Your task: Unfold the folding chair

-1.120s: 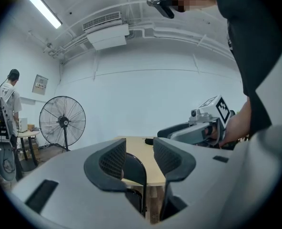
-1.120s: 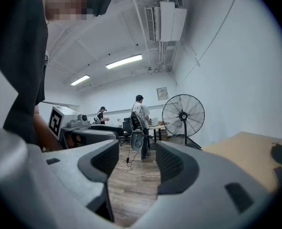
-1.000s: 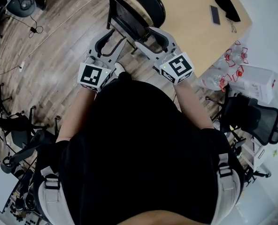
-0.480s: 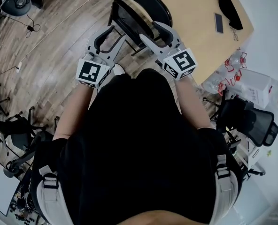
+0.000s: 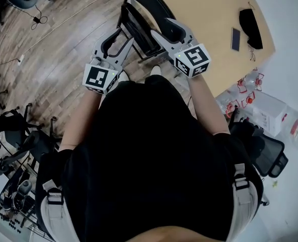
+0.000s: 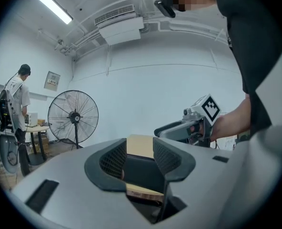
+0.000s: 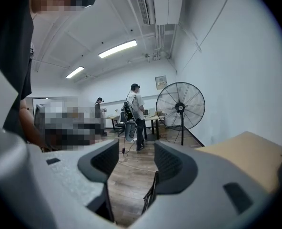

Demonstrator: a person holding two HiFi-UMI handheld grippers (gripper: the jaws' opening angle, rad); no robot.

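At the desk's point(image 5: 209, 14) floor-side edge, on the wooden floor point(image 5: 63, 49), stands the folding chair point(image 5: 141, 21). It is black and upright, and it looks not yet opened, with its seat panel lying close against its back. Its long axis runs up and down, and its flat face is turned toward the person.

Both grippers flank the chair from the person's side. The left gripper point(image 5: 123, 37) is at the chair's rail farther from the desk. The right gripper point(image 5: 161, 30) is at the rail nearer the desk and seems slightly farther forward, so it is probably the closer one.

In the left gripper view, the left gripper point(image 6: 140, 154) has its jaws a narrow gap apart. The chair's dark panel point(image 6: 140, 171) and a strip of desk point(image 6: 140, 144) show through that gap, and no pad visibly presses on anything. In the right gripper view, the right gripper point(image 7: 136, 161) has its jaws spread wider and empty. Only floor lies between them, with a thin piece of chair frame point(image 7: 151, 194) low in the gap and the desk point(image 7: 246, 149) off to one side.

The coming grasp likely depends on each gripper closing on its own side rail.

From the head view, the person's torso hides the chair's legs and feet. The hinge cannot be made out, and it is unclear whether either gripper touches the frame.
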